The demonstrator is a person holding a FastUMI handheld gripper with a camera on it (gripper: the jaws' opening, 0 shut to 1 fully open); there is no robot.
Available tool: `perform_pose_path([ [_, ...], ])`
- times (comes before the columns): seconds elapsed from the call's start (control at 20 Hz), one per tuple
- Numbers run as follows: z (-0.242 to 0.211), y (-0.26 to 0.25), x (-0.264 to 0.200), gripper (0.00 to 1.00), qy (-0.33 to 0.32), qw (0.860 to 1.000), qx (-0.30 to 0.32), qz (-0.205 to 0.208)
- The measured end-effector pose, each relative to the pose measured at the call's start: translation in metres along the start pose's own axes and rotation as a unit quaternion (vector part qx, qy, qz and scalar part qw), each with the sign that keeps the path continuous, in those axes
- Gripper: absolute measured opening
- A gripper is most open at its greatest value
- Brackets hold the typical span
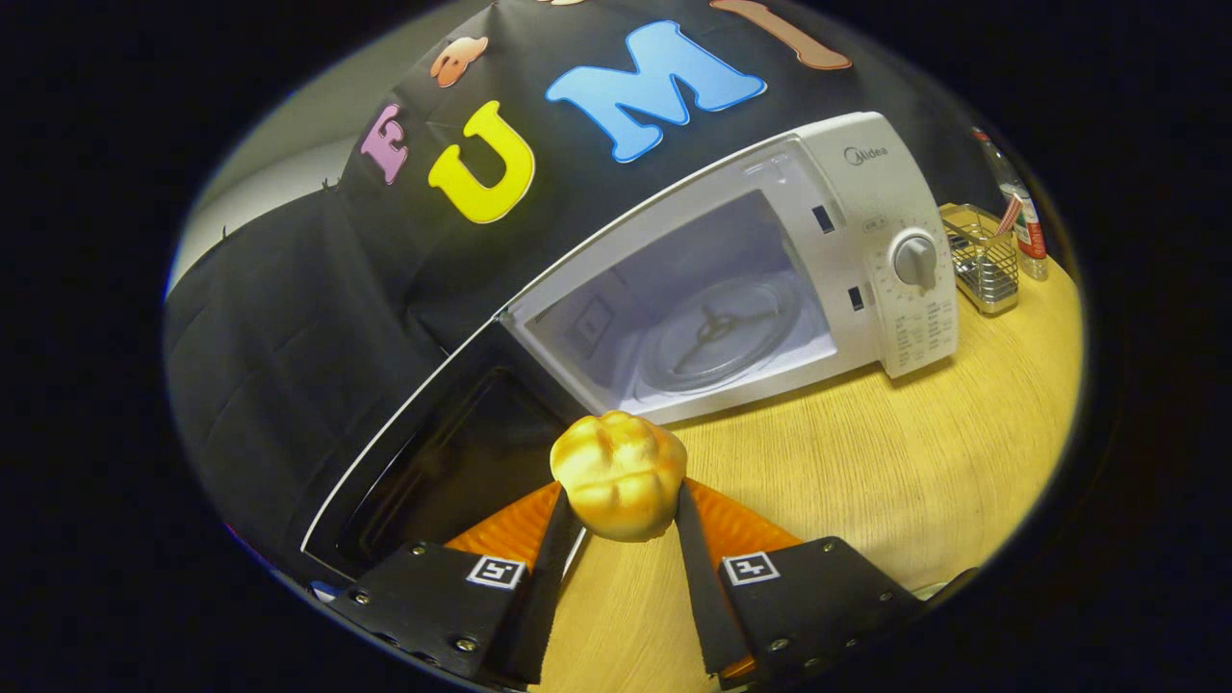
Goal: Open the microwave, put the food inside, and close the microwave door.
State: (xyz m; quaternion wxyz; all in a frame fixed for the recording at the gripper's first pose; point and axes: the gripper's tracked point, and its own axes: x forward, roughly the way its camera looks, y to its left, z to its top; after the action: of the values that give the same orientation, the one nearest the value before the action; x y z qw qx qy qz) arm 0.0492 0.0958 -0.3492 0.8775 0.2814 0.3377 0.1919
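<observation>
The gripper point(624, 500) had two flat black blocks at its base, each dotted with small silver screws and carrying a square black-and-white marker tag near its inner corner; ribbed wedge-shaped pieces rose behind the two narrow fingers point(695, 568), toward twelve o'clock

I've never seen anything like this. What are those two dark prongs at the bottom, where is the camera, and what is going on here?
The camera rides on a handheld gripper and looks forward along its two fingers, the prongs you noticed. A person carries it; there is no robot arm. Both fingers squeeze a yellow bun, toy-like food. Just beyond it a white microwave stands on a wooden table, its door swung wide open and its glass turntable bare. Beside the microwave are a small wire basket and a bottle. The bun is not yet inside.
</observation>
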Motion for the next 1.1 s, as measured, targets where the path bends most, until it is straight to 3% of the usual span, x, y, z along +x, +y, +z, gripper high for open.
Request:
perform_pose_path([
  [0.2, 0.024, 0.006, 0.047, 0.6, -0.04, 0.997, 0.063, 0.001],
  [0.35, 0.039, -0.008, 0.091, 0.6, -0.073, 0.992, 0.096, -0.03],
  [0.6, 0.064, -0.037, 0.152, 0.6, -0.121, 0.986, 0.046, -0.102],
  [0.8, 0.065, -0.049, 0.183, 0.6, -0.132, 0.981, 0.069, -0.121],
  [1.0, 0.067, -0.061, 0.193, 0.6, -0.14, 0.98, 0.045, -0.137],
  [1.1, 0.07, -0.065, 0.192, 0.69, -0.146, 0.979, 0.031, -0.141],
])
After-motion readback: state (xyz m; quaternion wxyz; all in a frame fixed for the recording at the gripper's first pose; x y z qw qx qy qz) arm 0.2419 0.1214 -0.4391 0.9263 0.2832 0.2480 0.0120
